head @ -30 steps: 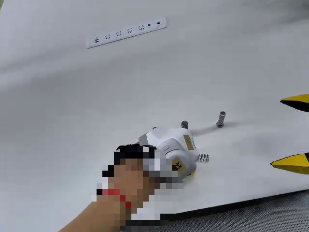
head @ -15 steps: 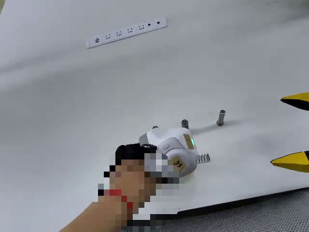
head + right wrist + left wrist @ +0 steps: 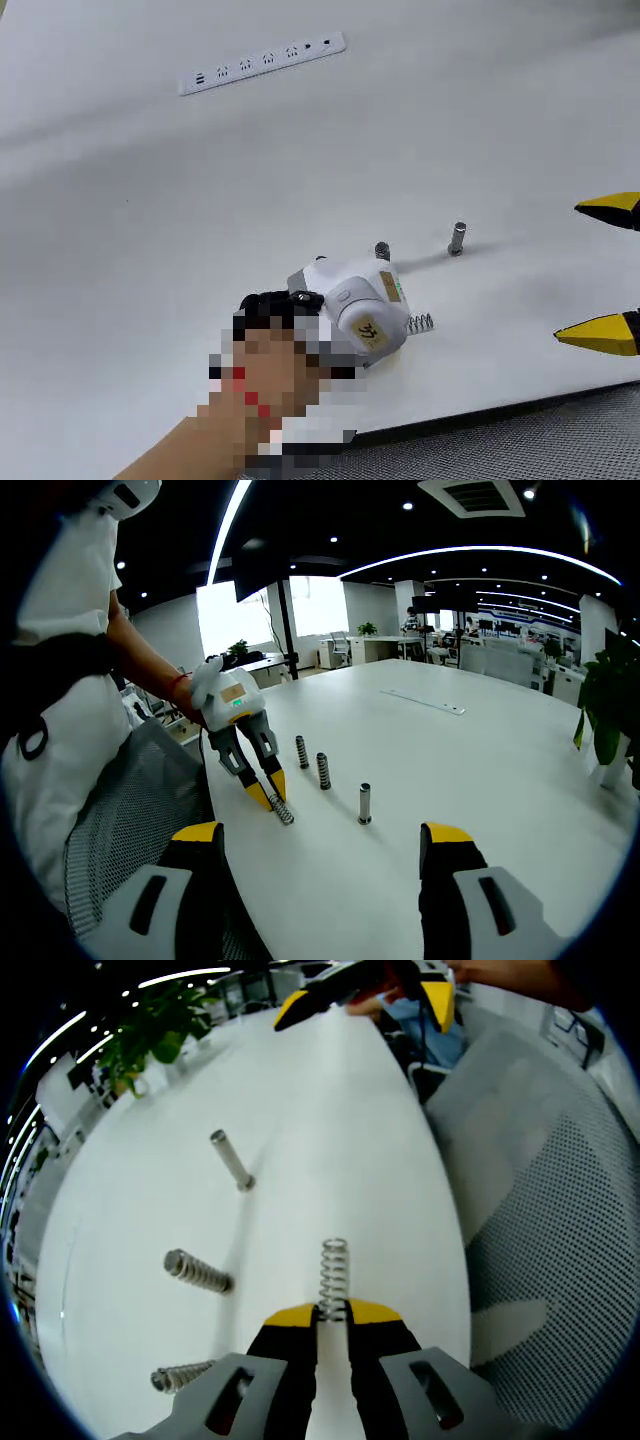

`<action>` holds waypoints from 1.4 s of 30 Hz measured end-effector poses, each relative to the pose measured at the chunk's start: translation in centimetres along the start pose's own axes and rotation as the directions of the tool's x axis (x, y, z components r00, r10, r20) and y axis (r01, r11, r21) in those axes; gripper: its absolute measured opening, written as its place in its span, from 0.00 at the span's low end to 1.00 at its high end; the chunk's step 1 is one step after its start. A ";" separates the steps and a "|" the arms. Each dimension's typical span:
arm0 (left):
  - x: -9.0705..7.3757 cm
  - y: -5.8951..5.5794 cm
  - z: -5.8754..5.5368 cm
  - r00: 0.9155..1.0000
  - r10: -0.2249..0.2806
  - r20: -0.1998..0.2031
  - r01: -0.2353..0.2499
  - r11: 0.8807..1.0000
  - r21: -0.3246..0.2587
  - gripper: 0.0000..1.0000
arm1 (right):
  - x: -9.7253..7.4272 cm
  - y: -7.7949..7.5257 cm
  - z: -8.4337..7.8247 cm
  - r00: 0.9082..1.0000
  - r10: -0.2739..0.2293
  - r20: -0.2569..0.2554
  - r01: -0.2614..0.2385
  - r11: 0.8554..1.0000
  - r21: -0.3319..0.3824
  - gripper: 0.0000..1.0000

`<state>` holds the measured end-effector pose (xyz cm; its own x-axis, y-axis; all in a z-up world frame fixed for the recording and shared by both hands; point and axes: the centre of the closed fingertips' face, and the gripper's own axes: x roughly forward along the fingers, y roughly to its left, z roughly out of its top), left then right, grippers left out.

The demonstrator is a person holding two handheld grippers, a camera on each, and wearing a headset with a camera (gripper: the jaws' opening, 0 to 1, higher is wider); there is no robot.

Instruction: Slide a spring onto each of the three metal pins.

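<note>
My left gripper (image 3: pixel 333 1312) is shut on one end of a small spring (image 3: pixel 333 1275), which sticks out ahead of the jaws just above the white table. In the head view the spring (image 3: pixel 419 323) pokes out from under the white left gripper (image 3: pixel 365 310). Beyond it stands a bare metal pin (image 3: pixel 232 1160), also seen as the bare pin (image 3: pixel 457 238). Two more pins (image 3: pixel 197 1271) (image 3: pixel 183 1376) each carry a spring. My right gripper (image 3: pixel 325 832) is open and holds nothing, off to the right of the pins, with its yellow fingertips (image 3: pixel 600 335) at the head view's edge.
A white power strip (image 3: pixel 262 63) lies far back on the white table (image 3: pixel 200 220). The table's front edge (image 3: pixel 480 420) runs close below the left gripper, with a grey mesh chair (image 3: pixel 560 450) beyond it. A person's hand (image 3: pixel 265 375) holds the left gripper.
The left gripper has rolled slightly in the hand with the spring still in its jaws. The right gripper has stayed where it was.
</note>
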<state>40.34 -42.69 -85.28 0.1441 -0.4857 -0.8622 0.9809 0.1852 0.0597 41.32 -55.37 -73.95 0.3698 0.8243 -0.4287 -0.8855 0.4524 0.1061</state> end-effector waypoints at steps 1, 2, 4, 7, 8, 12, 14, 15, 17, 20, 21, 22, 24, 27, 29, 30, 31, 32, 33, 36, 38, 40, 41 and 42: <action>0.0 0.0 0.0 1.000 0.000 0.004 0.000 1.000 -0.005 0.11 | 0.0 0.1 0.0 1.000 0.001 -0.002 -0.001 1.000 -0.001 0.81; -0.1 -0.1 0.0 1.000 0.000 0.006 0.000 1.000 -0.007 0.11 | 0.1 0.1 0.0 1.000 0.003 -0.002 -0.003 1.000 -0.002 0.81; -0.2 -0.2 0.1 1.000 -0.001 0.014 0.001 1.000 -0.009 0.11 | 0.2 0.2 0.0 1.000 0.007 -0.004 -0.007 1.000 -0.002 0.81; -0.5 -0.3 0.4 0.999 -0.001 0.032 0.002 1.000 -0.019 0.11 | 0.3 0.4 0.1 1.000 0.013 -0.003 -0.013 1.000 -0.002 0.80; -0.7 -0.3 0.6 0.999 -0.002 0.044 0.003 1.000 -0.028 0.11 | 0.4 0.4 0.2 1.000 0.016 -0.003 -0.016 1.000 -0.001 0.80; -1.1 -0.4 0.8 0.998 0.003 0.067 0.000 0.999 -0.047 0.11 | 0.7 0.6 0.4 1.000 0.025 -0.007 -0.025 1.000 -0.005 0.80; -1.5 -0.4 1.1 0.996 0.006 0.087 -0.001 0.998 -0.061 0.11 | 0.8 0.8 0.6 1.000 0.031 -0.003 -0.031 1.000 -0.002 0.79; -1.7 -0.4 1.2 0.995 0.008 0.096 -0.002 0.998 -0.066 0.11 | 0.8 0.9 0.7 0.999 0.035 -0.003 -0.035 0.999 -0.001 0.78; -2.3 -0.4 1.7 0.992 0.017 0.124 -0.007 0.997 -0.081 0.11 | 1.0 1.1 1.0 0.999 0.044 -0.002 -0.044 0.999 -0.006 0.77; -3.1 -0.3 2.5 0.986 0.028 0.166 -0.012 0.995 -0.098 0.11 | 1.2 1.3 1.4 0.999 0.053 0.000 -0.053 0.999 -0.006 0.76; -3.5 -0.3 2.8 0.983 0.032 0.183 -0.014 0.995 -0.102 0.11 | 1.3 1.4 1.6 0.998 0.059 0.003 -0.059 0.998 -0.006 0.75; -3.7 -0.3 3.0 0.981 0.036 0.191 -0.016 0.994 -0.105 0.11 | 1.4 1.4 1.8 0.998 0.062 0.004 -0.062 0.998 -0.005 0.74; -4.4 -0.2 3.6 0.974 0.046 0.222 -0.021 0.993 -0.116 0.11 | 1.6 1.7 2.2 0.997 0.072 0.011 -0.072 0.997 0.000 0.73; -5.6 0.0 4.7 0.958 0.063 0.281 -0.025 0.990 -0.137 0.11 | 2.0 2.1 3.1 0.996 0.089 0.030 -0.090 0.996 0.010 0.70; -6.4 0.2 5.3 0.946 0.076 0.315 -0.030 0.989 -0.148 0.11 | 2.3 2.4 3.7 0.993 0.106 0.046 -0.106 0.994 0.018 0.68; -6.7 0.3 5.6 0.941 0.080 0.328 -0.031 0.988 -0.153 0.11 | 2.4 2.6 4.0 0.992 0.112 0.051 -0.113 0.993 0.022 0.66; -7.2 0.4 6.0 0.933 0.086 0.350 -0.031 0.986 -0.161 0.11 | 2.6 2.8 4.3 0.991 0.121 0.058 -0.123 0.992 0.031 0.64; -7.5 0.5 6.3 0.927 0.090 0.363 -0.031 0.986 -0.165 0.11 | 2.7 2.8 4.6 0.990 0.125 0.064 -0.128 0.991 0.036 0.62; -8.0 0.6 6.7 0.918 0.096 0.385 -0.033 0.986 -0.166 0.11 | 3.0 3.0 5.1 0.988 0.132 0.081 -0.137 0.989 0.052 0.60; -9.0 0.7 7.6 0.897 0.107 0.430 -0.033 0.984 -0.176 0.11 | 3.4 3.0 6.1 0.984 0.143 0.111 -0.153 0.984 0.092 0.53; -9.7 0.9 8.1 0.883 0.115 0.456 -0.030 0.982 -0.188 0.11 | 3.6 3.0 6.7 0.982 0.145 0.120 -0.158 0.981 0.113 0.47; -10.0 1.0 8.2 0.876 0.121 0.467 -0.034 0.981 -0.190 0.11 | 3.7 3.0 7.2 0.980 0.151 0.131 -0.169 0.976 0.141 0.39; -10.3 1.1 8.4 0.869 0.126 0.478 -0.034 0.980 -0.195 0.11 | 3.7 3.0 7.6 0.977 0.156 0.147 -0.180 0.970 0.166 0.36; -10.5 1.1 8.5 0.865 0.127 0.486 -0.031 0.979 -0.200 0.11 | 3.8 3.0 7.8 0.975 0.160 0.156 -0.186 0.966 0.177 0.34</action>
<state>41.01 -44.63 -71.93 0.3126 -0.8116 -0.4936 0.9300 0.3672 -0.0149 42.24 -48.24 -68.20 0.2630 0.9287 -0.2613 -0.8748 0.3438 0.3414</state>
